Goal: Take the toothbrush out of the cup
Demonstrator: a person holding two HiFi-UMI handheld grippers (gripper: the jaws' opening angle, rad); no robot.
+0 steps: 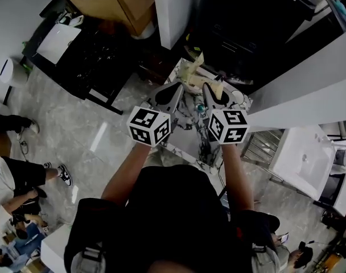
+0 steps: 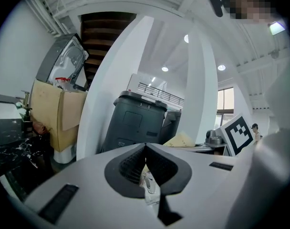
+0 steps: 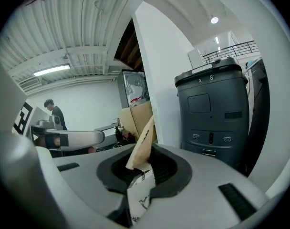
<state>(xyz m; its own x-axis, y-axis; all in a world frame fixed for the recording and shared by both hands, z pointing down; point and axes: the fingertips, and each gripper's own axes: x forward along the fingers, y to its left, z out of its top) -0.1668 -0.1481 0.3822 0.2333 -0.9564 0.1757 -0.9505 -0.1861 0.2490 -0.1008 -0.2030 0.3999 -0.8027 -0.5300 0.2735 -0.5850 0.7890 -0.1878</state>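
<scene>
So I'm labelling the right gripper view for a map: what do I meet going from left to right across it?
The left gripper → tan paper piece → white pillar → dark grey machine.

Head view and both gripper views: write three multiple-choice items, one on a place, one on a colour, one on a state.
1. Where does the cardboard box lie in the head view?
A. bottom right
B. top, left of centre
C. between the two grippers

2. What colour is the flat piece in the right gripper?
A. blue
B. red
C. tan

3. How do the jaws of the left gripper stand?
A. together, holding nothing
B. wide apart
C. clamped on a toothbrush

Key: B, the box sits at the upper edge; C, a tan sheet sticks up from between the jaws; A, the pads meet with nothing between them.
</scene>
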